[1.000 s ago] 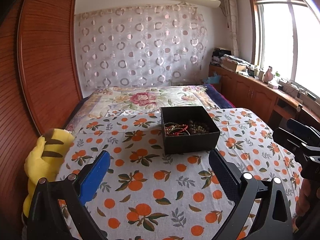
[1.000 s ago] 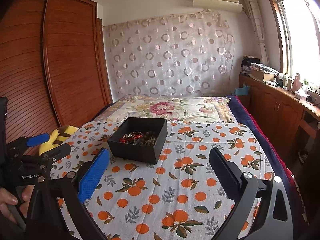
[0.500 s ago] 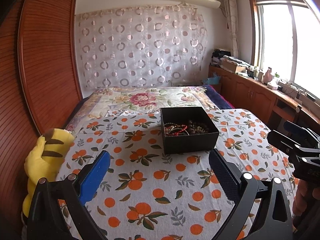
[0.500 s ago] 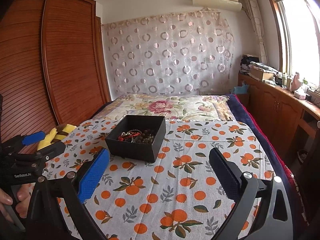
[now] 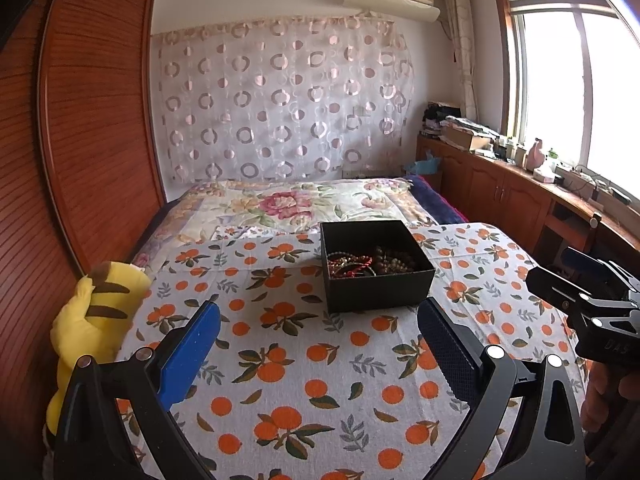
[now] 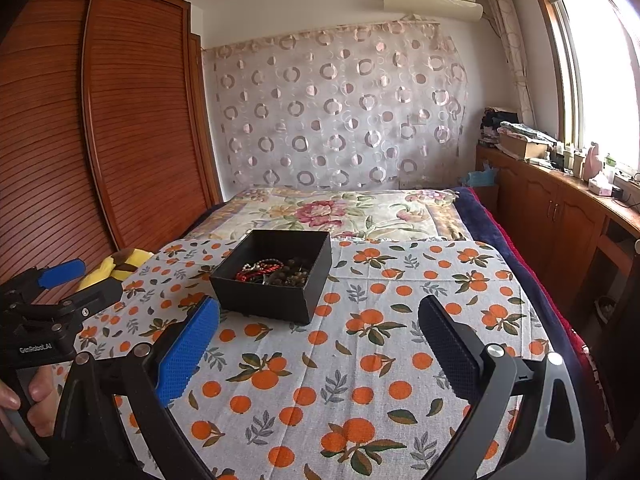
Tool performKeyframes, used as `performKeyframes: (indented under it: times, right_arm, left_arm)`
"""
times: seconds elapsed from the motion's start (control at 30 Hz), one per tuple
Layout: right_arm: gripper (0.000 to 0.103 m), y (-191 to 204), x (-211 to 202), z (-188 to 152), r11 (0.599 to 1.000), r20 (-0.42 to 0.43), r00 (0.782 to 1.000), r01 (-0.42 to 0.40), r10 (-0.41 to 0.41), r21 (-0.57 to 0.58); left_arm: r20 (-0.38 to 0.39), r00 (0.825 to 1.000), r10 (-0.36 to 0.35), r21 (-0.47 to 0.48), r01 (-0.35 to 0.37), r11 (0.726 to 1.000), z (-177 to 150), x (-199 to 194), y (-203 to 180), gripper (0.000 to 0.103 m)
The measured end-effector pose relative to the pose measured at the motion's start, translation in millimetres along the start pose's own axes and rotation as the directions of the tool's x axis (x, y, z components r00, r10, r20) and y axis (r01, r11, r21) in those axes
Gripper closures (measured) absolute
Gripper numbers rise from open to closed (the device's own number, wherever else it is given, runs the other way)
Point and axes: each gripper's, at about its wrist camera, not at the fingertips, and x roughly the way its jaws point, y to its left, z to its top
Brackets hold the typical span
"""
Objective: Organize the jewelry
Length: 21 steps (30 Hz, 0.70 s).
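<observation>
- On the bed, a square black cardboard box (image 5: 376,276) sits open-topped on the white cotton cloth printed with oranges and leaves (image 5: 280,360); a tangle of red cord and dark brown bead bracelets (image 5: 370,266) lies inside it, with no piece visible on the cloth.
- Both tools hover short of the box: the left gripper (image 5: 318,346) and the right gripper (image 6: 318,344) each have their jaws spread wide and grasp nothing.
- That layout fits either jewelry gathered into the box or a heap awaiting sorting, and I cannot tell which.
- Any reach into the box likely goes best from above, pinching a single strand, since the beads look interlocked and the light box could slide on the fabric; the other gripper could steady its wall.
- Beyond the cloth lies a floral quilt (image 5: 296,204); a yellow striped plush toy (image 5: 96,312) leans by the slatted wooden wardrobe (image 5: 92,120).
- Ring-patterned curtain fabric (image 6: 340,112) covers the far wall beside a bright window (image 5: 580,92).
</observation>
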Motion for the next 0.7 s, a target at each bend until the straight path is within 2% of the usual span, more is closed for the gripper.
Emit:
performKeyframes:
  times: [0.7]
  right_arm:
    - [0.003, -0.9, 2.2, -2.7, 1.000, -0.002, 1.000, -0.002, 0.002, 0.000]
  left_arm:
    - [0.006, 1.000, -0.001, 0.000, 0.001, 1.000, 1.0, -1.9, -0.4, 0.008]
